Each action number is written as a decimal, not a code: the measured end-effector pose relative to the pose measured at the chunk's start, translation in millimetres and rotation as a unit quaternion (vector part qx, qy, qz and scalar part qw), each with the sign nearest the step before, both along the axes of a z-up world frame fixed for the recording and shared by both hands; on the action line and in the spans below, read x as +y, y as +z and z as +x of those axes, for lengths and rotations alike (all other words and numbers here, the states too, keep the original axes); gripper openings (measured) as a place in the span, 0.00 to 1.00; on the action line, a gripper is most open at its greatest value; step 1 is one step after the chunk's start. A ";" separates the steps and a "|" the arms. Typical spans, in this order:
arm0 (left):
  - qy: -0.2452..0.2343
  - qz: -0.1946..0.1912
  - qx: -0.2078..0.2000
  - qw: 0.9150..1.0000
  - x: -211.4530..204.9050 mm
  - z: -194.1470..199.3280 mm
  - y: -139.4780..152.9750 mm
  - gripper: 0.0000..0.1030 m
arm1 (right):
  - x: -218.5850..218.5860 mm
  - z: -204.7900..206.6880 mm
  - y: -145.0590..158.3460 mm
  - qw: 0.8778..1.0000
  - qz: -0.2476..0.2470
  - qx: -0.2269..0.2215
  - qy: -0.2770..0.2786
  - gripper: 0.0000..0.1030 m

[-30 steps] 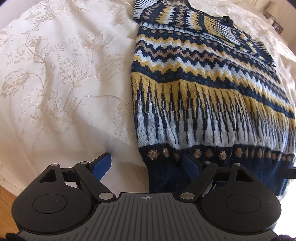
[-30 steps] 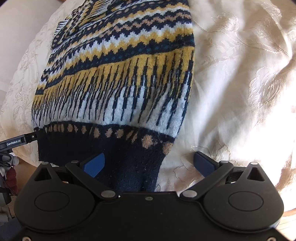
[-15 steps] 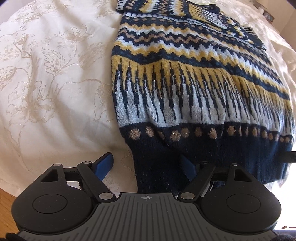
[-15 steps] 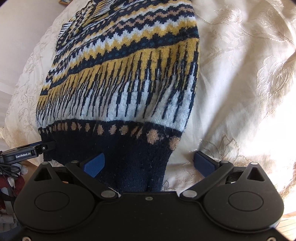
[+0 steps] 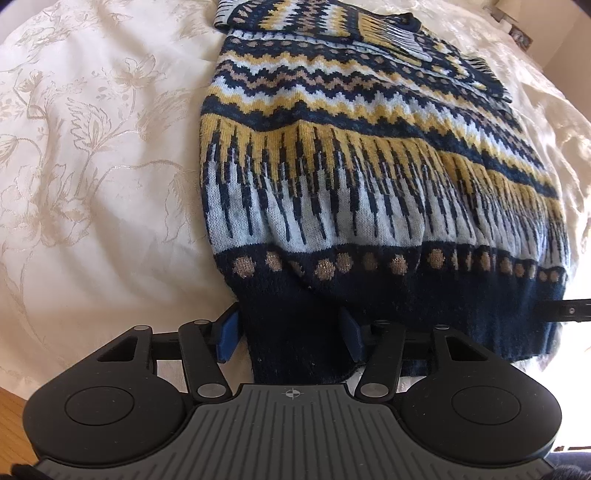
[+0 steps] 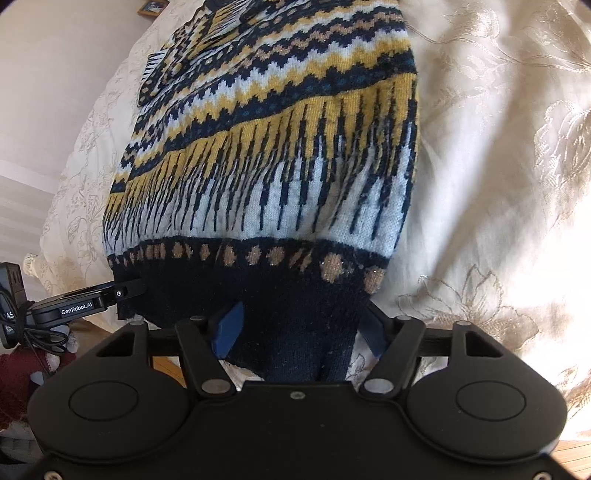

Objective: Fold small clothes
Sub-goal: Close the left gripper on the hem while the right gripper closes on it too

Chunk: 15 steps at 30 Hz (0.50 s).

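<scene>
Both grippers have narrowed since a second ago: the left gripper and right gripper now clench the sweater at its navy hem, one per corner. It lies on the floral bedspread. Only the right view shows a picture frame at 11 o'clock; hem fabric hides the right gripper's far pad.
</scene>
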State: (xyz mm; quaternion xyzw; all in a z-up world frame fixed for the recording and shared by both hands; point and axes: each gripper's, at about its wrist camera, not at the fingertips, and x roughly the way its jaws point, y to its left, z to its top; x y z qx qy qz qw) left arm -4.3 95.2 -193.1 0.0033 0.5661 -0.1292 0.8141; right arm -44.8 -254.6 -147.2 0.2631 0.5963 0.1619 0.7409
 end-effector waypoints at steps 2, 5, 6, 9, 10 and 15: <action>-0.002 -0.005 -0.001 1.000 2.1 -1.8 1.5 0.41 | 1.2 0.4 -0.2 1.000 -0.001 0.004 0.004 0.45; 0.000 -0.012 -0.006 1.000 5.2 -3.9 6.1 0.24 | 5.1 0.8 0.4 1.000 0.007 0.006 0.009 0.20; 0.003 -0.013 -0.009 1.000 6.5 -4.7 8.5 0.19 | 5.5 0.6 2.3 1.000 0.009 0.005 0.007 0.20; 0.012 -0.025 -0.015 1.000 13.0 -7.7 17.3 0.15 | 2.5 0.1 10.9 1.000 0.028 -0.002 -0.001 0.19; 0.015 -0.028 -0.018 0.999 15.4 -8.6 20.3 0.14 | 1.4 0.1 14.3 0.999 0.033 -0.006 -0.001 0.19; 0.047 -0.064 -0.030 0.996 30.8 -9.4 40.4 0.08 | -4.6 3.4 35.9 0.998 0.051 -0.026 -0.007 0.18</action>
